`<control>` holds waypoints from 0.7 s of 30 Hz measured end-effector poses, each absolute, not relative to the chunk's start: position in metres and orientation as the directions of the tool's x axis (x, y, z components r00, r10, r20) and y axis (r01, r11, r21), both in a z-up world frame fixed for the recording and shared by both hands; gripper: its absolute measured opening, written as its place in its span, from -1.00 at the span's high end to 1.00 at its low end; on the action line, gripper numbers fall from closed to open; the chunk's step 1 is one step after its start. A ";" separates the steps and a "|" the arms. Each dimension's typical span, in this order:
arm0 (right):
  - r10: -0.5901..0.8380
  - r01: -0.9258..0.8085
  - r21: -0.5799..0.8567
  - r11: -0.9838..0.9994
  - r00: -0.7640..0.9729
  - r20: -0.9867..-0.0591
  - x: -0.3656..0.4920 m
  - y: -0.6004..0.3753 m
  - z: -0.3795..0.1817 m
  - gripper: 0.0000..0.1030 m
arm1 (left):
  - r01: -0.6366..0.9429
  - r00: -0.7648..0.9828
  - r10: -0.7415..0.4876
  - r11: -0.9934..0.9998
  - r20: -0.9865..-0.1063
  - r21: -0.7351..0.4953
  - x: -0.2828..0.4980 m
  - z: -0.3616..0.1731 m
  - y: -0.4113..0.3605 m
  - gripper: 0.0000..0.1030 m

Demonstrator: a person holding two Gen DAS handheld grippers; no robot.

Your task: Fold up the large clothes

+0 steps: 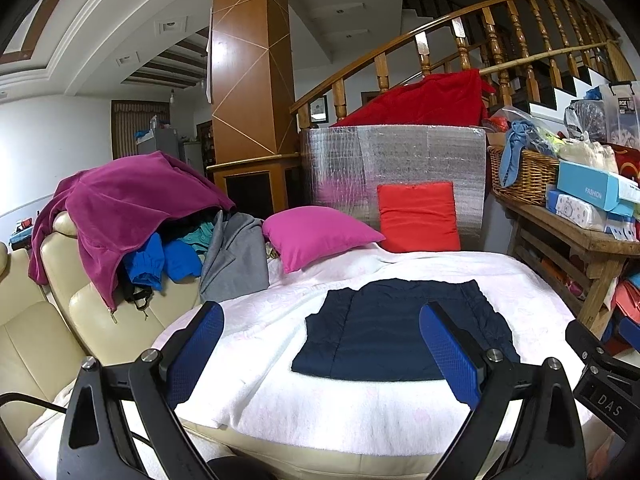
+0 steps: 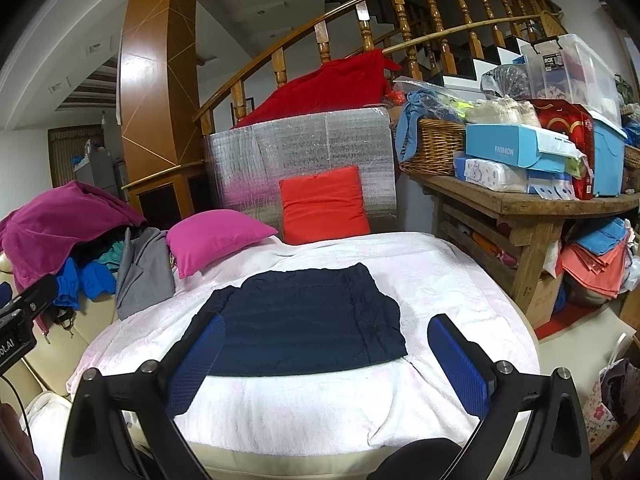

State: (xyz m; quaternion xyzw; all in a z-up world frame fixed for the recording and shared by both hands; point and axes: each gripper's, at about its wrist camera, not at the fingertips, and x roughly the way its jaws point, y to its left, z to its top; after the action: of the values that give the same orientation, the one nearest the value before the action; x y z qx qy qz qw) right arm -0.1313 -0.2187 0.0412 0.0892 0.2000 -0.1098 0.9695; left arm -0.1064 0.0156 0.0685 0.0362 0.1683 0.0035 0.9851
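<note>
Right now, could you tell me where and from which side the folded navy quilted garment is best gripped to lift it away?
Grip the folded navy quilted garment at its near straight edge, coming low from the front. It lies flat on the white blanket, so a finger probably has to slide under. Left tool and right tool are both open, one for each near corner.

Dark navy quilted garment is lying flat in front of me, folded into a rough rectangle on the white blanket. Stitched seam lines are running lengthwise across its top panel. Near edge is sitting straight. The edge on my right is bulging outward with wrinkled fabric, and a narrow strip is sticking out past the main panel on my left. It is resting near the blanket's middle, apart from the other clothes.
</note>
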 end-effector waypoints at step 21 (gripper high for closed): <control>-0.168 0.236 0.128 0.963 0.902 -0.399 -0.131 -0.214 0.045 -0.99 | -0.006 0.945 0.027 0.998 -0.325 0.064 -0.107 0.071 0.016 -0.91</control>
State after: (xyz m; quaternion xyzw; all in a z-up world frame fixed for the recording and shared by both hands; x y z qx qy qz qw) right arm -0.1307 -0.2138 0.0452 0.0868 0.1959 -0.1040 0.9712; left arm -0.1072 0.0165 0.0705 0.0311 0.1650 0.0084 0.9858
